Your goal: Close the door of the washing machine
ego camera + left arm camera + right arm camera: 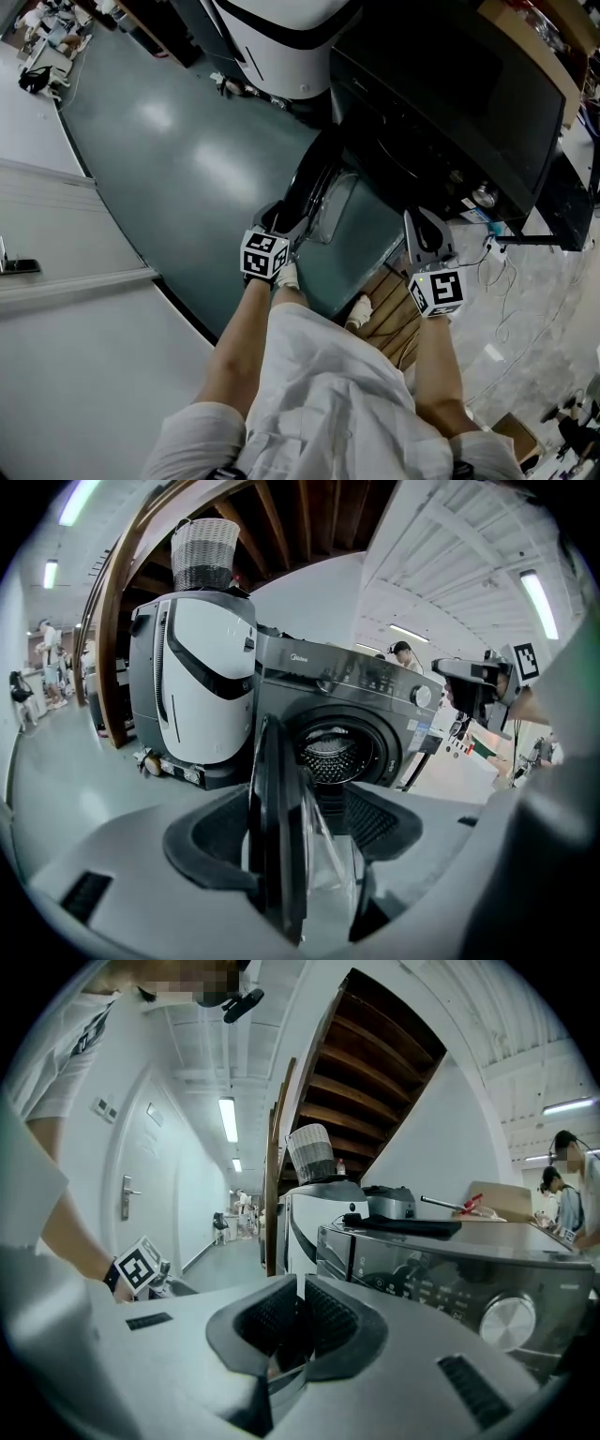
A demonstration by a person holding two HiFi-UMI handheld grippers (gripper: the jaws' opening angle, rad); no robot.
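Note:
The dark front-loading washing machine stands at the upper right of the head view. Its round door is swung open toward me. In the left gripper view I see that door edge-on, with the drum behind it. My left gripper is at the door's free edge. Its jaws stand wide, with the rim and glass bowl between them; the pads do not press on it. My right gripper hangs in front of the control panel, shut and empty.
A white machine with a woven basket on top stands left of the washer, under a wooden staircase. Cables trail on the floor to the right. A wooden pallet lies at my feet. People stand in the background.

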